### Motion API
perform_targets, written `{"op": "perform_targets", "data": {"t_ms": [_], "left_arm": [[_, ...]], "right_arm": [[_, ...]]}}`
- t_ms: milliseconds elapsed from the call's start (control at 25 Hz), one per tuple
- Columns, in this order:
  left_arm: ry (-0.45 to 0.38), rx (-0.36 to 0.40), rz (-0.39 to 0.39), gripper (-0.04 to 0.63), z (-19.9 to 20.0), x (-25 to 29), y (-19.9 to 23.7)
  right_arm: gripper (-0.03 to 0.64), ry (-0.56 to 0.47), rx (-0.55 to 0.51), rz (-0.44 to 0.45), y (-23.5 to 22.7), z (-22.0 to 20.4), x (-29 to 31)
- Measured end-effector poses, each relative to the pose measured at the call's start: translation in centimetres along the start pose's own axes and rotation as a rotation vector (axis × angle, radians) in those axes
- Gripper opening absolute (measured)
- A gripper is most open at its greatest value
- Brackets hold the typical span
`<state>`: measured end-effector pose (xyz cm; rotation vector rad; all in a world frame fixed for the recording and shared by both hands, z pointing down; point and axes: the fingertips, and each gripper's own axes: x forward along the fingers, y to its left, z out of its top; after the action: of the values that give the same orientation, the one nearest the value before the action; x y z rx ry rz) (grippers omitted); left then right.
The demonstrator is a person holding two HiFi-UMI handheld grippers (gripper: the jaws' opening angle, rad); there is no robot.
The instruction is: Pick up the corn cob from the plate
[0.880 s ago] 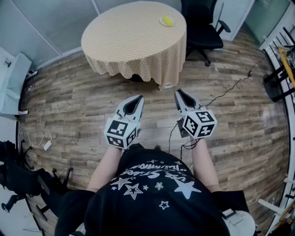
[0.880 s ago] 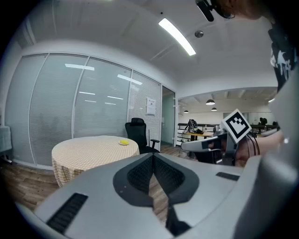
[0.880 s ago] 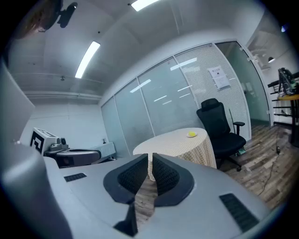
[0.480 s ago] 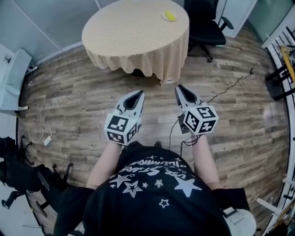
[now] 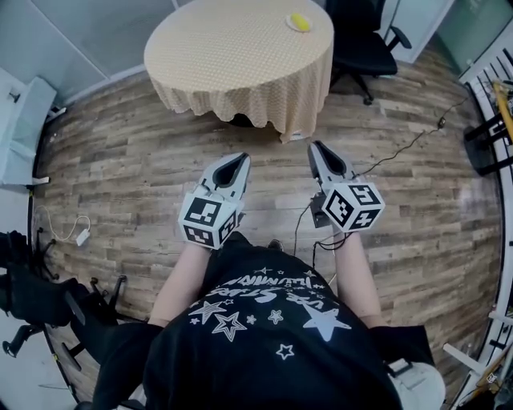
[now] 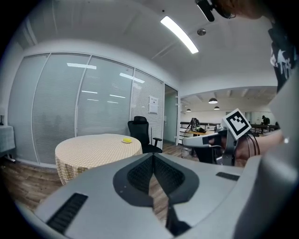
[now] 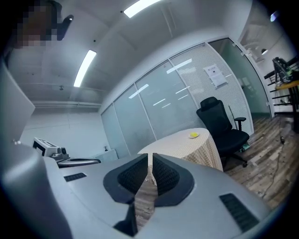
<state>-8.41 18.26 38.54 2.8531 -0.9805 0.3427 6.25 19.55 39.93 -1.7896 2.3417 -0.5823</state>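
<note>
Left gripper: your left gripper (image 5: 239, 158) is closed, its jaws brought together at the tips with nothing between them; you hold it out in front of your body, over the wooden floor (image 5: 136, 176).
Right gripper: your right gripper (image 5: 316, 146) is closed too, with only a hairline slit between the pads and nothing held; it sits just to the right of the left one, the two side by side and apart.
Aim: both grippers point toward the far round surface (image 5: 232, 56), a little below level.
Corn cob: the yellow corn cob (image 5: 299, 22) lies on a pale plate (image 5: 289, 19) near the far right edge of the surface, well apart from both of your grippers.
Surface: it is covered by a yellowish checked cloth (image 5: 264, 104) that hangs down around its sides.
Chair: a black office chair (image 5: 361, 44) stands just beyond the right side of the surface, close to where the cob lies.
Floor: a dark cable (image 5: 401, 148) trails across the boards to the right of your right gripper.
</note>
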Motion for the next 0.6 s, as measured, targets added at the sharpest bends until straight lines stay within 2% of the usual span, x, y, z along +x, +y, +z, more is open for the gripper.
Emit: {"op": "perform_targets", "data": {"t_ms": [240, 440, 600], "left_arm": [[0.015, 0.020, 0.021, 0.009, 0.1, -0.4, 0.5], [0.022, -0.013, 0.042, 0.009, -0.9, -1.2, 2.1], [0.015, -0.006, 0.025, 0.009, -1.1, -0.7, 3.1]], "right_arm": [[0.048, 0.009, 0.024, -0.022, -1.3, -0.3, 0.4], [0.048, 0.028, 0.037, -0.043, -1.0, -1.9, 0.5], [0.048, 0.032, 0.041, -0.071, -1.1, -2.3, 1.0]]}}
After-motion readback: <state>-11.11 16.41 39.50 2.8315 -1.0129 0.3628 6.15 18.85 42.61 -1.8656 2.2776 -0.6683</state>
